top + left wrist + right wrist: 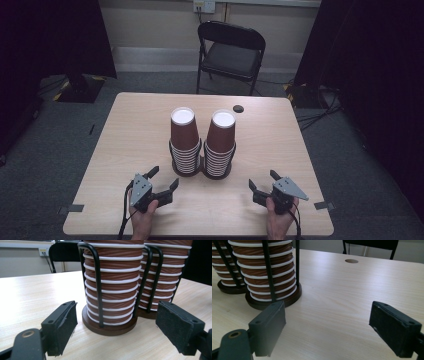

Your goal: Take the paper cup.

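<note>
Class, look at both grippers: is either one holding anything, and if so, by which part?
Nothing is held. The left gripper and the right gripper both stand open over the table, short of the cup stacks.

A black folding chair (231,52) stands on the grey carpet (60,145) beyond the far edge of the light wooden desk (135,130), facing it, a little right of the desk's middle. A round cable hole (238,108) sits in the desk near that far edge. A wall socket (204,6) is on the pale wall behind the chair. Dark curtains (370,65) hang on both sides. Cables (315,117) lie on the carpet off the far right corner, and tape strips mark the desk's near corners.
</note>
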Tool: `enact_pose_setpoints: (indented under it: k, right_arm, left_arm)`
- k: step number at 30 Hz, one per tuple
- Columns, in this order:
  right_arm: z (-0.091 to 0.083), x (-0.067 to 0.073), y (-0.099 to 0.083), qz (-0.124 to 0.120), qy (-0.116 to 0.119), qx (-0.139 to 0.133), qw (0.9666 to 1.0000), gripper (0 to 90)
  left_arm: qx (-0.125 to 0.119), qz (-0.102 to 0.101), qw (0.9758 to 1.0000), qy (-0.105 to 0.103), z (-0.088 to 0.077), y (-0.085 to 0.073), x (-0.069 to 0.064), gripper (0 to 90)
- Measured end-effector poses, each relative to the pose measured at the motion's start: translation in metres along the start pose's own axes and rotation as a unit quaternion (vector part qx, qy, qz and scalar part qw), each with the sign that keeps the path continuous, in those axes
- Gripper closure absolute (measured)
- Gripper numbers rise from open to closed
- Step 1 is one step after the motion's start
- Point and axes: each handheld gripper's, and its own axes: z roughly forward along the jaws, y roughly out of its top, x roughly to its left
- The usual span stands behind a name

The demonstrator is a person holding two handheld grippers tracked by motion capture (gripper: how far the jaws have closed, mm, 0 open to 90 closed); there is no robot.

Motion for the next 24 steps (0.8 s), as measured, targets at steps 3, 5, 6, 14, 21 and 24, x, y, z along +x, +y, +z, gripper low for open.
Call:
enact_pose_setpoints:
  k: [3,5,6,14,21,24]
  right_arm:
    - [0.0,0.0,0.0,0.0,-0.007,-0.001,1.0,13.0]
    - [-0.001,0.001,0.0,0.0,-0.016,-0.005,0.9999,12.9]
    - [-0.001,0.001,-0.001,0.001,-0.024,-0.007,0.9997,12.8]
    - [0.0,0.003,0.0,0.004,-0.025,-0.004,0.9997,12.9]
    - [-0.004,0.007,0.001,0.022,0.012,-0.02,0.9995,16.7]
    - [-0.005,0.013,0.007,0.011,0.017,-0.02,0.9996,17.3]
  left_arm:
    - [0.0,-0.002,1.0,-0.003,0.0,0.0,0.001,17.1]
    - [-0.001,-0.003,1.0,-0.005,0.0,0.0,0.001,17.1]
    - [-0.002,-0.004,1.0,-0.006,0.0,0.0,0.001,17.1]
    - [0.009,-0.004,0.9999,-0.005,0.002,0.001,0.001,17.2]
    - [0.012,-0.004,0.9999,-0.01,0.003,0.001,0.001,18.9]
    - [0.013,-0.008,0.9998,-0.011,0.002,0.001,0.002,18.9]
